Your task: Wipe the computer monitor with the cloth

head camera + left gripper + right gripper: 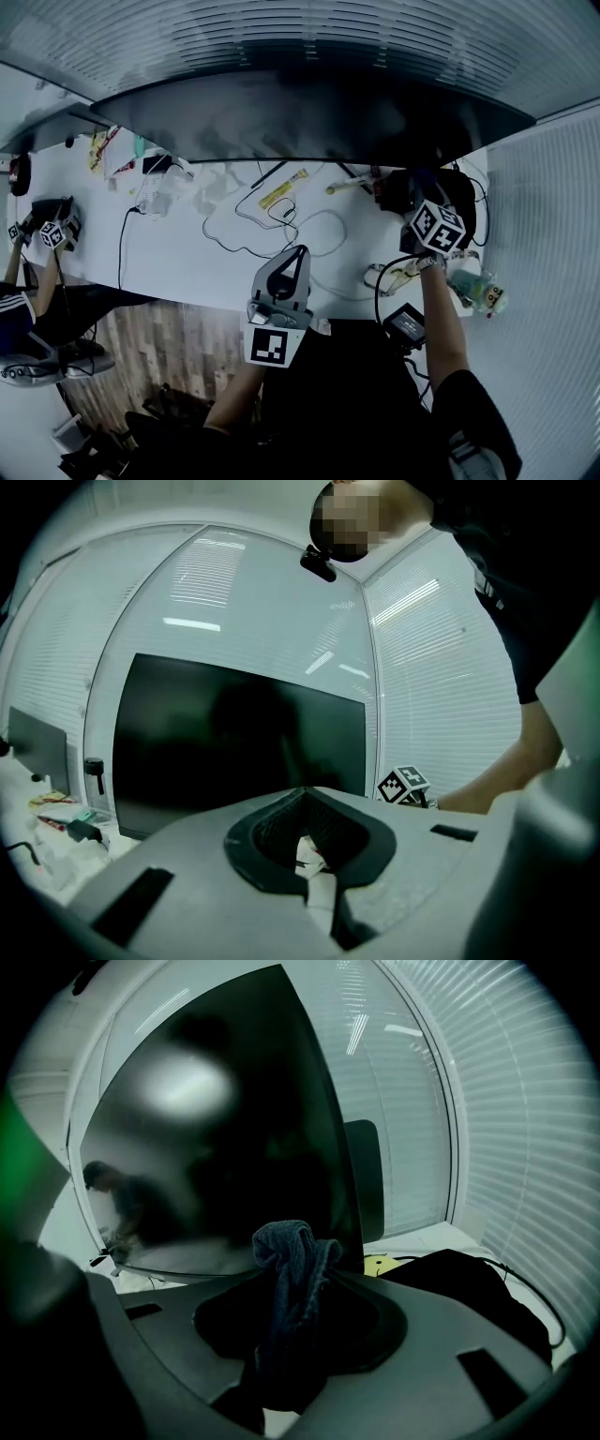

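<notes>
Two grippers are in play, and I read them differently; the left gripper (306,791) has its jaws brought together at the tips with nothing between them, and through the padded loop behind the tips I see only a bit of pale worktop (187,258) and cable; the right gripper (323,1274) is clamped on the cloth (286,1283), a dark blue-grey bunch that stands up between its jaws and humps over at the top.

From the head view the monitor (309,122) runs along the worktop's far edge; the right gripper is up near the monitor's right end, towards the worktop's far right corner, so the cloth sits just in front of the screen's right edge; I cannot tell whether cloth and glass are touching. The left gripper hangs over the middle of the worktop's near edge, well apart from the screen and pointing at it.

Several things are hard to read; the head view hides the right gripper's jaws under its marker cube (436,227) and against a black bag (469,1302) lying beside it; the cloth's lower end drops out of sight inside the gripper body; the screen shows only smeared reflections in the right gripper view; the small clutter at the worktop's far left corner is too small to name.
</notes>
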Action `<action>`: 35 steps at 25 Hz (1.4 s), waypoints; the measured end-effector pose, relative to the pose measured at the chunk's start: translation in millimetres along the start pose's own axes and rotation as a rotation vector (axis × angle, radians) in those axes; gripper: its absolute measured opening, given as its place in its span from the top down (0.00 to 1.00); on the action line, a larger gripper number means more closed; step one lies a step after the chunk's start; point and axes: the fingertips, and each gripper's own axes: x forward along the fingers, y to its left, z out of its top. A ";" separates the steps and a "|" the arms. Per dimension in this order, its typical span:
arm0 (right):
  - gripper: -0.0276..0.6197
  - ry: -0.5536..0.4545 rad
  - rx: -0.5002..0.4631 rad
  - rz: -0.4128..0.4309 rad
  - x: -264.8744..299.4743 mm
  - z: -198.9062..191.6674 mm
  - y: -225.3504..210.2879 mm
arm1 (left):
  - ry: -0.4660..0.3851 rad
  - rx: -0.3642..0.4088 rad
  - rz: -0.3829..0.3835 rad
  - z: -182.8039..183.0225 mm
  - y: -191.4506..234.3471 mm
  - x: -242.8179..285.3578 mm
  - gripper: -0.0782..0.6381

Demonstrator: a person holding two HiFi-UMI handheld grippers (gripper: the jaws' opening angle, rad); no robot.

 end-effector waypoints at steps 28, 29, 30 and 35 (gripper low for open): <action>0.73 0.075 -0.043 0.000 18.9 -16.3 133.1 | -0.038 -0.040 0.024 11.3 131.6 -33.9 0.88; 0.73 0.079 -0.046 0.004 19.6 -17.3 138.4 | -0.038 -0.042 0.025 10.9 135.3 -35.0 0.88; 0.73 0.083 -0.050 0.007 20.3 -18.3 144.1 | -0.036 -0.045 0.024 10.3 139.0 -36.1 0.88; 0.73 0.100 -0.063 0.020 24.0 -22.7 176.6 | -0.041 -0.051 0.027 14.5 164.1 -43.2 0.88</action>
